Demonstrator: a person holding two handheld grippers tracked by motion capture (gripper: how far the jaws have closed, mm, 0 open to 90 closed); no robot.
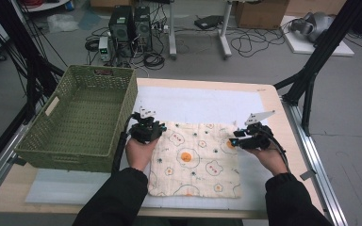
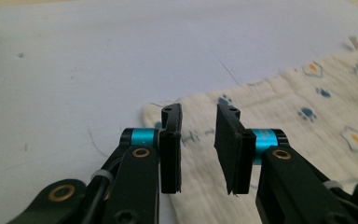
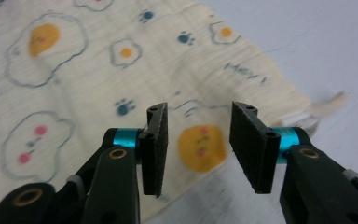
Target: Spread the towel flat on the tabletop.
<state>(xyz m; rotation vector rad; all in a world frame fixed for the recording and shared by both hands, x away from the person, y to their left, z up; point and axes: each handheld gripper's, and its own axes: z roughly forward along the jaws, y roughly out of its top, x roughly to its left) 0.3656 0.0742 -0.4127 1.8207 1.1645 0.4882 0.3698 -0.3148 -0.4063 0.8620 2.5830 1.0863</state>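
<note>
A pale wooden table (image 1: 268, 96) is standing on a grey floor, with a white mat (image 1: 202, 103) covering most of its top. Behind it, two black computer towers (image 1: 131, 26) are sitting among loose cables (image 1: 250, 42), and cardboard boxes (image 1: 261, 12) are lining the far wall. A green woven basket (image 1: 82, 117) is resting on the table's left side.

The left gripper (image 1: 147, 128) is hovering at the far left corner of a printed cloth (image 1: 195, 157), close beside the basket. Its jaws are standing partly apart with nothing gripped; in the left gripper view the cloth (image 2: 279, 130) corner is lying on the mat below and between the pads (image 2: 170, 149), and they are not pressing on it.

The right gripper (image 1: 250, 136) is hanging over the cloth's far right corner, jaws likewise parted a moderate way and holding nothing. In the right gripper view the cloth (image 3: 98, 79) is lying under the open gap.

The cloth is lying spread flat on the mat between the person's two hands, roughly square. It is cream-coloured, lightly crinkled, printed with fried eggs, blue paw prints and small pink-cheeked faces. A small tag (image 3: 328, 102) is sticking out at its right corner.
</note>
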